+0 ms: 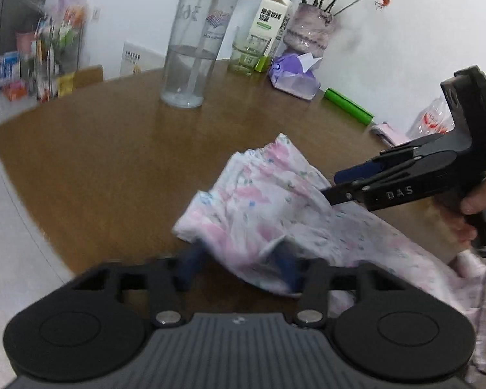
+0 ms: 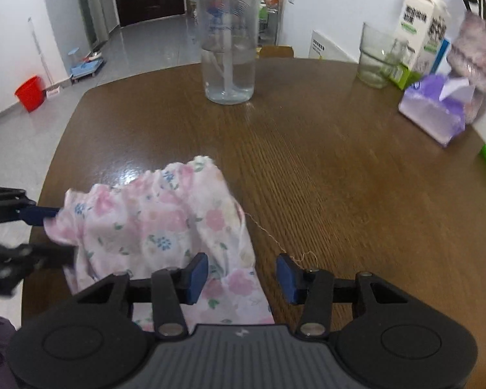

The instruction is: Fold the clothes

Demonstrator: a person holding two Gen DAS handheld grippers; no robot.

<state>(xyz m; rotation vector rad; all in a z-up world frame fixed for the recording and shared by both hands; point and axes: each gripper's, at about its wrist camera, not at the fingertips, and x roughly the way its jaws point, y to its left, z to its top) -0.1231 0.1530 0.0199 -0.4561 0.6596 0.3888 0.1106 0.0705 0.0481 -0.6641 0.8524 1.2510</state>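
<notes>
**A:** Left wrist view first: what is the left gripper (image 1: 239, 261) doing?

**B:** It is reaching into the near edge of the floral garment (image 1: 259, 207), which is lying bunched on the wooden table (image 1: 113, 149). Cloth is draping over both blue fingers, but blur is hiding whether the pads are pressing, so I cannot tell if it is gripping. The right gripper (image 1: 332, 184) is coming in from the side, its tips touching the cloth's far edge.

**A:** And the right wrist view?

**B:** The right gripper (image 2: 241, 274) is standing unclenched, one pad (image 2: 197, 277) resting against the garment (image 2: 158, 223), the other over bare table (image 2: 340, 194). A loose thread (image 2: 269, 233) is trailing off the hem. The left gripper (image 2: 45, 230) is sitting at the cloth's opposite corner.

**A:** Which step?

**B:** I judge they are taking hold of two edges before spreading or folding. Next, each needs a firm pinch on a single layer, clear of the water bottle (image 2: 228, 48).
</notes>
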